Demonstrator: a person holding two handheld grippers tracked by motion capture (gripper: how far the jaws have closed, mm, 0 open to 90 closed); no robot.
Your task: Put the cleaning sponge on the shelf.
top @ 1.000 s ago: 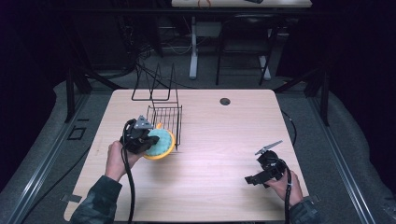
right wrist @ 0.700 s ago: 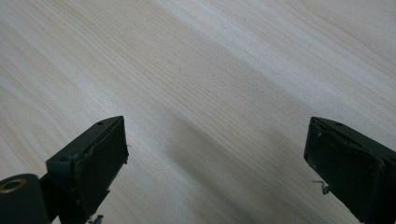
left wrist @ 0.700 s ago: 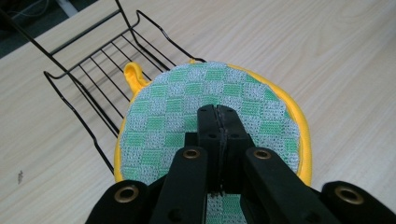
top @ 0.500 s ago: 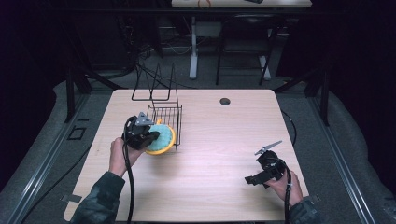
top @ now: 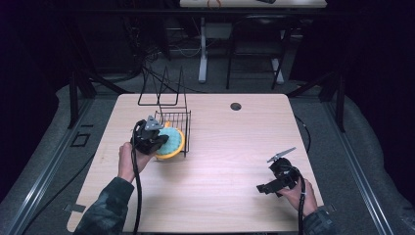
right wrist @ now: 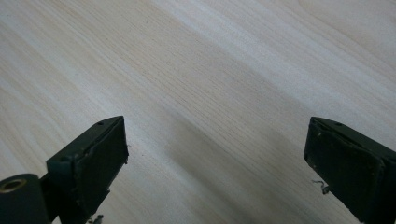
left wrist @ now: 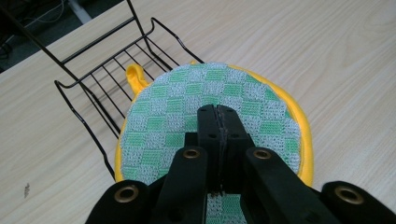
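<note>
While the round pot holder [left wrist: 210,116], green-checked on its face with a yellow border, is pinched at its near edge by the left hand-held gripper [left wrist: 217,122], it is held tilted with its far edge against the front of the black wire rack [left wrist: 112,74] on the wooden surface [top: 230,161]. The jaws are seen fully closed on the cloth, so the grip looks sound, though only a narrow strip of fabric is caught. The yellow hanging loop [left wrist: 135,77] is seen poking through between the rack's wires, and this is judged to be the main risk: if the pot holder is pushed or pulled quickly, the loop may be snagged and the light rack dragged along.

For the step to be done well, the pot holder should be lifted slightly so that its border is cleared of the front rail, then moved slowly and kept level, with the closed grip maintained until the cloth is fully supported. The rack's position should be watched throughout.

The right hand-held gripper [top: 277,177] is held low over bare surface near the right edge, its jaws spread wide and nothing between them; it could be brought over to steady the rack if needed.
</note>
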